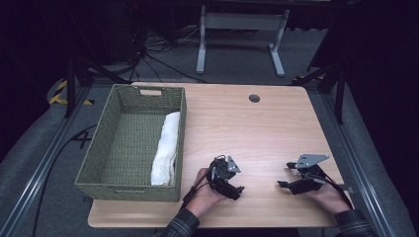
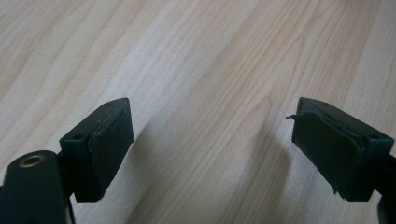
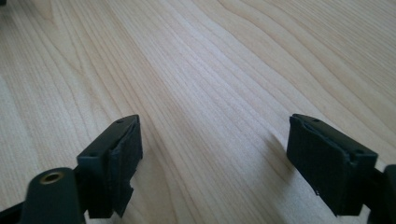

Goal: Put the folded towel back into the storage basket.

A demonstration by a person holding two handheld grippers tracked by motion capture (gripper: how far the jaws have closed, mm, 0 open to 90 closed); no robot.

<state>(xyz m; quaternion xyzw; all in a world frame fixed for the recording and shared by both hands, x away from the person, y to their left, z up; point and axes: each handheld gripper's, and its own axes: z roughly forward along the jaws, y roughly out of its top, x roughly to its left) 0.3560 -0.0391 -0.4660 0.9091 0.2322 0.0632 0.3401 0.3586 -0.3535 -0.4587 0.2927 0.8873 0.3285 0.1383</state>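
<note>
On the light wooden worktop (image 1: 257, 128) with a pale grain, two hands of a person come in from the near edge, and each hand holds a black two-jaw tool. The left tool (image 1: 238, 189) lies low over the worktop, near the front right corner of a green woven rectangular basket (image 1: 106, 148), and it points to the right, toward the other one. In the left gripper view its two black jaws stand wide apart, with worn dark pads (image 2: 109, 147) on their inner faces, and between them there is only bare wood, so this tool (image 2: 210, 149) is open and grips nothing. The right tool (image 1: 282, 184) is near the right front part of the worktop, well apart from the left one, and it points to the left; a grey three-cornered plate sits on top of it. In the right gripper view its jaws are also spread wide over bare wood, so this tool (image 3: 215, 158) is open and empty too. A white folded cloth (image 1: 166, 148) lies inside the basket, along its right wall, and it reaches from about the middle of the basket to the near end. The cloth is apart from both tools, and the left tool is the nearer one to it.
</note>
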